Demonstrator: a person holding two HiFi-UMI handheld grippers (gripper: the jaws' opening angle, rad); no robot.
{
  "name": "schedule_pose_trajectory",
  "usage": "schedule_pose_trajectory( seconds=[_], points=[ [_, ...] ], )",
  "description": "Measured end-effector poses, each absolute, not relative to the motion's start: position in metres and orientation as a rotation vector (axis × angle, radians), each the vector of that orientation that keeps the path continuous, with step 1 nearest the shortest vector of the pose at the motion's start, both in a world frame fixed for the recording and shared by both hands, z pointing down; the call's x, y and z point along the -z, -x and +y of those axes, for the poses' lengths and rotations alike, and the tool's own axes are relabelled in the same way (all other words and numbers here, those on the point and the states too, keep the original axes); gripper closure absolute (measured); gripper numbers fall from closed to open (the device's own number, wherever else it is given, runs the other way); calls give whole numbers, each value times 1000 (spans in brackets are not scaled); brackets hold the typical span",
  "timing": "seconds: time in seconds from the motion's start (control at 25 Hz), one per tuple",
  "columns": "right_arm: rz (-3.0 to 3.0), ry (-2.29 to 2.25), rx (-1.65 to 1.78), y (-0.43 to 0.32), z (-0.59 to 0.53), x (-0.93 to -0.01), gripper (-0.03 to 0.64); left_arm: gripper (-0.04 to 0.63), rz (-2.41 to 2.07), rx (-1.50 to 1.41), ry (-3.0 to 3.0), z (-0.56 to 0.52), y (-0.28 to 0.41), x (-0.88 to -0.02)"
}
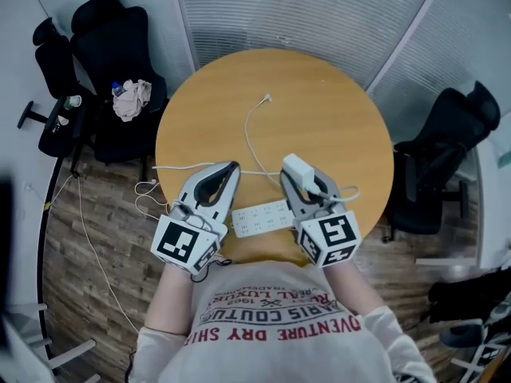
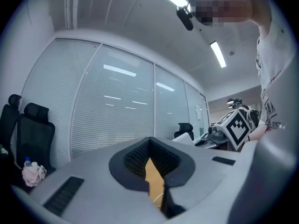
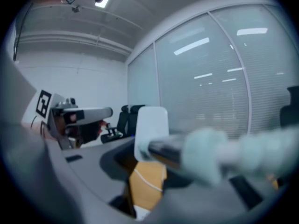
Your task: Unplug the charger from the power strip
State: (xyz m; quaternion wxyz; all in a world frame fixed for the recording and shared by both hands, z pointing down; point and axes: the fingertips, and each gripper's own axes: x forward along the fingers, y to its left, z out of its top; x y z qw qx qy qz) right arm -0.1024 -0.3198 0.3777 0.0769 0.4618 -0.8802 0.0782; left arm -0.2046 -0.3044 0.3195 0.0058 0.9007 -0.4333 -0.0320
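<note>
Counter: a round, tan wooden counter (image 1: 335,118) fills the middle of the head view. It stands on a wood-plank floor (image 1: 88,294) in front of slatted glass walls (image 1: 319,14).
Chairs: a left black office chair (image 1: 108,46) and a right black office chair (image 1: 447,158) stand close to the counter's rim, one on each side.
Person: a white shirt with red and black print (image 1: 271,325) shows at the bottom of the head view, with one arm reaching to each claw.
Left claw: the grey two-jaw left claw (image 1: 231,168) is clenched on nothing. Its tips are together, and only a narrow slit behind them shows the counter. It is held over the counter's left part, left of the strip.
Right claw: the grey two-jaw right claw (image 1: 303,178) is grasping the charger, which is pinched at its tips. It is held right of the strip.
Power strip: a long white plastic power strip (image 1: 262,216) lies flat near the counter's near rim, between the two claws in the head view.
Charger: a white, rounded plastic charger block (image 1: 295,166) sits between the right claw's jaws, clear of the power strip. In the right gripper view it stands upright, and a blurred lead crosses in front of it.
Cable: a thin white cable (image 1: 247,134) runs over the counter from a small connector near the middle towards the claws.
Cloth: a crumpled pale pink cloth (image 1: 132,100) lies on the left chair's seat.
</note>
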Motion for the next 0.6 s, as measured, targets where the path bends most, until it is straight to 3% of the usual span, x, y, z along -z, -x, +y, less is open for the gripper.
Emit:
schedule_pose_trajectory(
  seconds=[0.6],
  points=[
    [-2663,-1423,-172,95,-313,-368,463,561,-1413,67,-2801,-298,209,-323]
  ],
)
